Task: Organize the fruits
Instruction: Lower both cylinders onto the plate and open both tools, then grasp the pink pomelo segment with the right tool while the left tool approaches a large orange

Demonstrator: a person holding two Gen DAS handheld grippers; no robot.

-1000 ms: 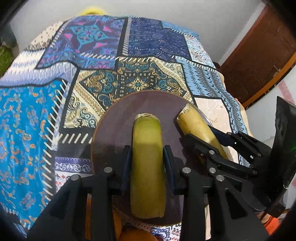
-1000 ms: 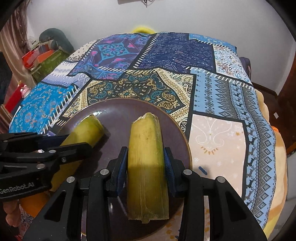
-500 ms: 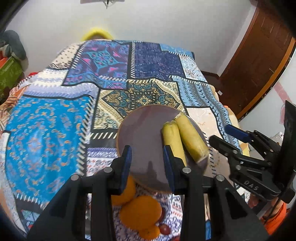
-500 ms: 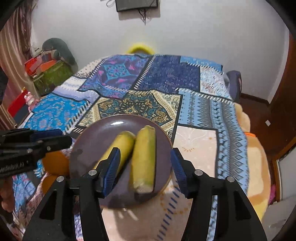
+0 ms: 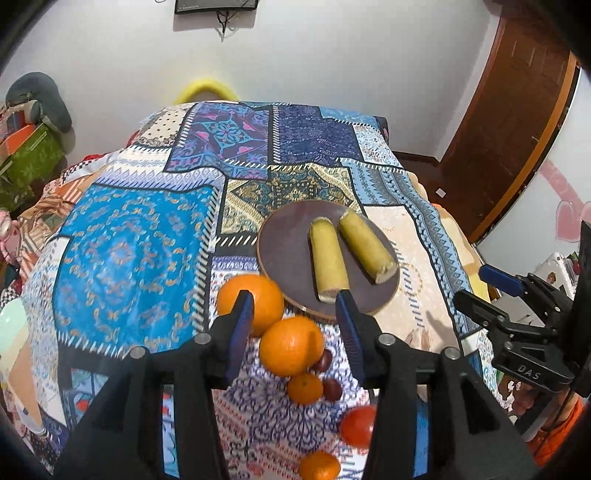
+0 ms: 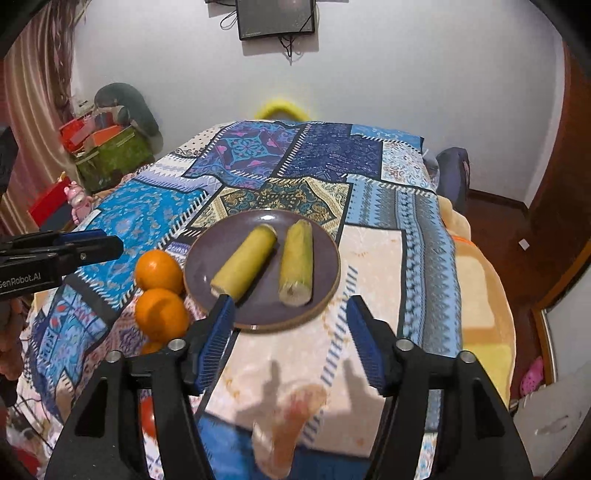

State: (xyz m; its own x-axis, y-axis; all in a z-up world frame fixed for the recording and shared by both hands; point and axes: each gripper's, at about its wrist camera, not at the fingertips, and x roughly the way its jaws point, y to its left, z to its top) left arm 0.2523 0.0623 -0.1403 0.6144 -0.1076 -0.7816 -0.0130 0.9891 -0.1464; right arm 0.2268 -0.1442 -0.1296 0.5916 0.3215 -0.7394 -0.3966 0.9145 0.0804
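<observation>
Two yellow-green banana pieces (image 5: 328, 264) (image 5: 365, 246) lie side by side on a dark purple plate (image 5: 284, 251) on the patterned bedspread. In the right wrist view the same pieces (image 6: 245, 262) (image 6: 296, 263) rest on that plate (image 6: 207, 258). My left gripper (image 5: 293, 314) hangs above the near rim, its jaws opening, nothing gripped. My right gripper (image 6: 290, 325) is also raised and back from the plate, jaws opening and empty. Two large oranges (image 5: 251, 301) (image 5: 291, 345) sit just left of the plate, with small oranges, dark round fruits and a tomato (image 5: 358, 424) nearer me.
The patchwork bedspread (image 5: 140, 258) covers the whole bed. A brown door (image 5: 517, 129) stands at the right, boxes and a green bag (image 6: 110, 155) at the left. A screen (image 6: 275, 16) hangs on the far wall. A pale plate (image 5: 14, 350) shows at the left edge.
Both grippers let go of the banana pieces on the plate, opened, and pulled up and back. The oranges and small fruits near me have come into view.
</observation>
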